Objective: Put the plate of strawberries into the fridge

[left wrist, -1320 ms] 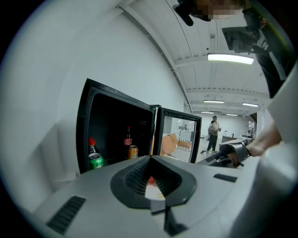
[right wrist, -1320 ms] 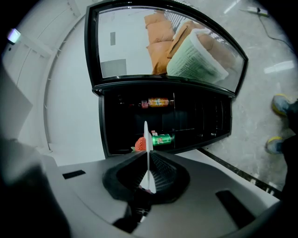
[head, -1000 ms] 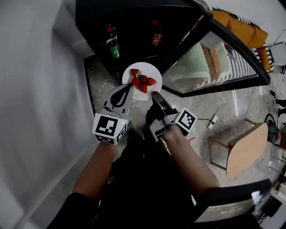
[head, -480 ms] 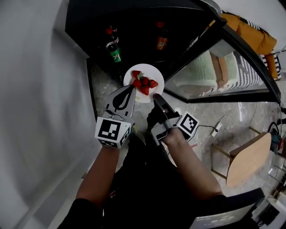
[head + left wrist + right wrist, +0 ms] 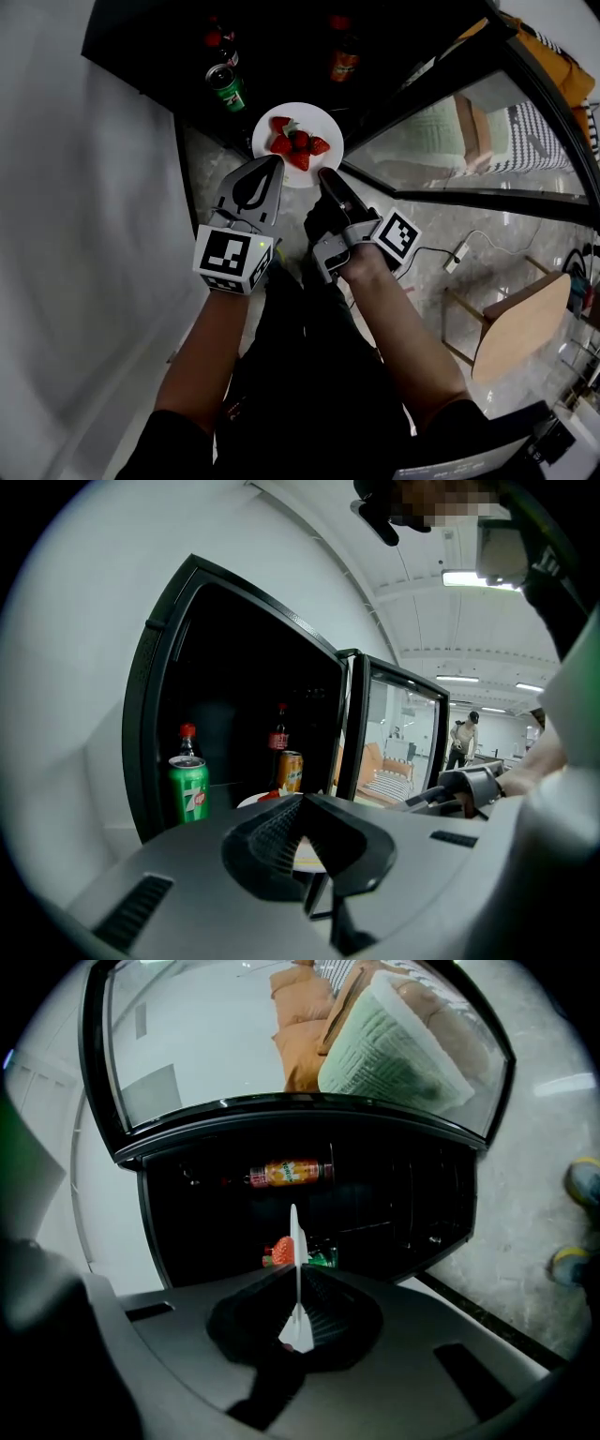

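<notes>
A white plate (image 5: pixel 317 122) with several red strawberries (image 5: pixel 298 145) hangs at the mouth of the open black fridge (image 5: pixel 281 42). My left gripper (image 5: pixel 270 165) is shut on the plate's near left rim. Shut on the near right rim is my right gripper (image 5: pixel 324 175). In the left gripper view the plate (image 5: pixel 249 801) shows just past my left gripper (image 5: pixel 306 810), level with the fridge shelf. In the right gripper view the plate (image 5: pixel 294 1232) stands edge-on between the jaws of my right gripper (image 5: pixel 298 1283), with a strawberry (image 5: pixel 282 1251) beside it.
Inside the fridge stand a green can (image 5: pixel 225 89), a red-capped bottle (image 5: pixel 187 738) and an orange-labelled bottle (image 5: pixel 344 61). The glass door (image 5: pixel 469 122) stands open to the right. A white wall runs along the left. A wooden stool (image 5: pixel 516 323) and a cable (image 5: pixel 457 258) are on the floor at right.
Both grippers have carried the plate forward, closer to the fridge opening and the green can. Both stay shut on it.
</notes>
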The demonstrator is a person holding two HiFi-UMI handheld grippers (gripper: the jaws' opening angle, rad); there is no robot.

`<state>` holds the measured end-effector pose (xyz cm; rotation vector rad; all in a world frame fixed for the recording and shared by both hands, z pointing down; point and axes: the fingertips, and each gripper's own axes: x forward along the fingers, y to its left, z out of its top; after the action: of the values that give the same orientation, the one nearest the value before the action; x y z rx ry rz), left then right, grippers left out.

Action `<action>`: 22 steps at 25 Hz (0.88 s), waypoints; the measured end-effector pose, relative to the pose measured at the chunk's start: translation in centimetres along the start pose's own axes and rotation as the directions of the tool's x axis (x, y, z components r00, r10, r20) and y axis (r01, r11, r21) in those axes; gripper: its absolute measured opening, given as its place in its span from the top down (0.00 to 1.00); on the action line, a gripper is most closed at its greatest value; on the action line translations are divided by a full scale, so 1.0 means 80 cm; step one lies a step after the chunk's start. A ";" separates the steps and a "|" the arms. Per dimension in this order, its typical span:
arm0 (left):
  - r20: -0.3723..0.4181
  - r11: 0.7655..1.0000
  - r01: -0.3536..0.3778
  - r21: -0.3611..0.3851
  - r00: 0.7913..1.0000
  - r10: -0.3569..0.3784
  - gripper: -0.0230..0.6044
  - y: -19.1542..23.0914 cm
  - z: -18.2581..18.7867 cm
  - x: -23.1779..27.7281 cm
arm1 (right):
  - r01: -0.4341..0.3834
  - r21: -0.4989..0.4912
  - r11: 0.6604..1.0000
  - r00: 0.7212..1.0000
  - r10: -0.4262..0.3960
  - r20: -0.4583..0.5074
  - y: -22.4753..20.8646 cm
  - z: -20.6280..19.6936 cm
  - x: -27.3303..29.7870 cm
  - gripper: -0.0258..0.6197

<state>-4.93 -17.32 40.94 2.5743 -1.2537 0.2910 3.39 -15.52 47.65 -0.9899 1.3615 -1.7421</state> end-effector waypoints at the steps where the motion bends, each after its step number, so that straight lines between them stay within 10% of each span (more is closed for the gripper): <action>1: -0.003 1.000 -0.001 -0.003 1.000 0.001 0.99 0.003 -0.003 0.005 | 0.003 0.000 1.000 1.000 -0.003 0.001 -0.003 0.004 0.005 0.93; 22: -0.032 0.998 -0.043 -0.040 0.999 0.042 0.99 0.046 -0.026 0.051 | 0.069 -0.039 0.997 0.998 -0.069 0.006 -0.050 0.053 0.091 0.93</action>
<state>-5.51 -21.82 44.63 2.5021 -1.2914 0.3093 3.52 -22.93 53.26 -1.0743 1.3781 -1.7683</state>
